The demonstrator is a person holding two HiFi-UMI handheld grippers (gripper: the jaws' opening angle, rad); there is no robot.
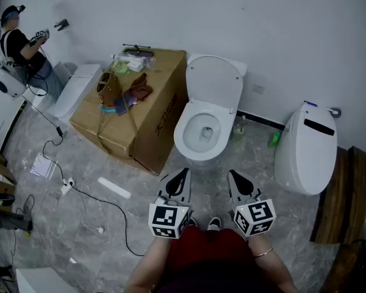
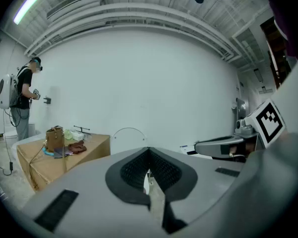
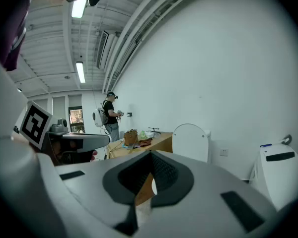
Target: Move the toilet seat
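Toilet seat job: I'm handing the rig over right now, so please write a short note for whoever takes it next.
Left tool: shut, empty.
Right tool: shut, empty.
Both are held low in front of the toilet, touching nothing.
Its lid stands up against the wall. The seat appears to lie on the bowl.
Done: nothing visible.
Left: reach in and move the seat.

Dark red garment, thin bangle at right wrist. Both left gripper and right gripper have grey shells and black ribbed pads (black-white marker cubes behind).
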